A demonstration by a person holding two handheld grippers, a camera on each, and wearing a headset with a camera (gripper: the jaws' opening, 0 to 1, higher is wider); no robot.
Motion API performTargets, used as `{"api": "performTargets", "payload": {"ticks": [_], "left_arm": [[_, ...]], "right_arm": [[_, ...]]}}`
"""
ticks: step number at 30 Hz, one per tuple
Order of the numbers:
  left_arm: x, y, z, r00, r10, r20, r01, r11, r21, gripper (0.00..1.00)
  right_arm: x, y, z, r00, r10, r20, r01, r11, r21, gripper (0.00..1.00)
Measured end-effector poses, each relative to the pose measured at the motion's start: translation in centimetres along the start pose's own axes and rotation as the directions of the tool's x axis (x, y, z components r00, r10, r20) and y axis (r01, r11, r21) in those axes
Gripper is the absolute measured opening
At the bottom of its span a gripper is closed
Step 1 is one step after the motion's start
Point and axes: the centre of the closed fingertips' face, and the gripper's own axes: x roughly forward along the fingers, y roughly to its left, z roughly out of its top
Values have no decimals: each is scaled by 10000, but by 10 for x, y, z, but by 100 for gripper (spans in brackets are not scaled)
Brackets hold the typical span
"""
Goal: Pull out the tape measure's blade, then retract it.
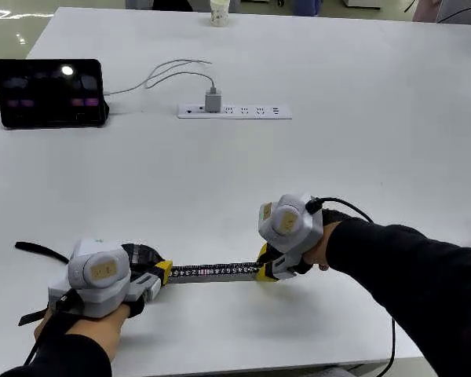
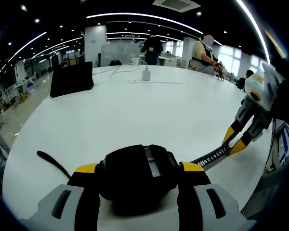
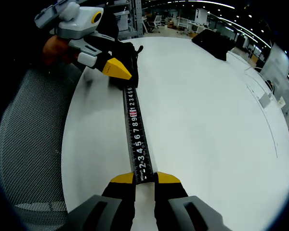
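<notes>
Item 1, nearest: tape measure case (image 2: pixel 137 175), black, on the white table (image 1: pixel 337 173) at its near edge. The left gripper (image 1: pixel 162 272) is clenched on the case, one yellow-tipped jaw on either side. A black strap (image 1: pixel 38 251) trails off beside it.

Item 2: blade (image 3: pixel 135 130), drawn partway out and lying flat along the tabletop between the two grippers, printed scale facing up.

Item 3: right gripper (image 3: pixel 144 178), jaws pinched on the blade's free end, well apart from the case.

Step, judged: the pull-out is in hand or about complete; retraction is not yet done. The next move calls for the left grip to hold the case firmly while the right guides the end back toward the case mouth under control. A bare release risks the blade snapping home.

Item 4, mid-table: white power strip (image 1: pixel 234 111), one charger (image 1: pixel 213 100) plugged in, with a cable running to a dark tablet (image 1: pixel 51 92).

Item 5, far edge: paper cup (image 1: pixel 219 12), upright, the sole container. Its contents cannot be seen.
</notes>
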Motion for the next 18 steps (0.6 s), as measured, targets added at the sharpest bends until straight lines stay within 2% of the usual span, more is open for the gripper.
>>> {"api": "performTargets", "payload": {"ticks": [18], "left_arm": [[1,1,0,10000,-4,-78,4,10000,10,60]], "right_arm": [[4,2,9,9998,-57,176,55,9999,131,11]]}}
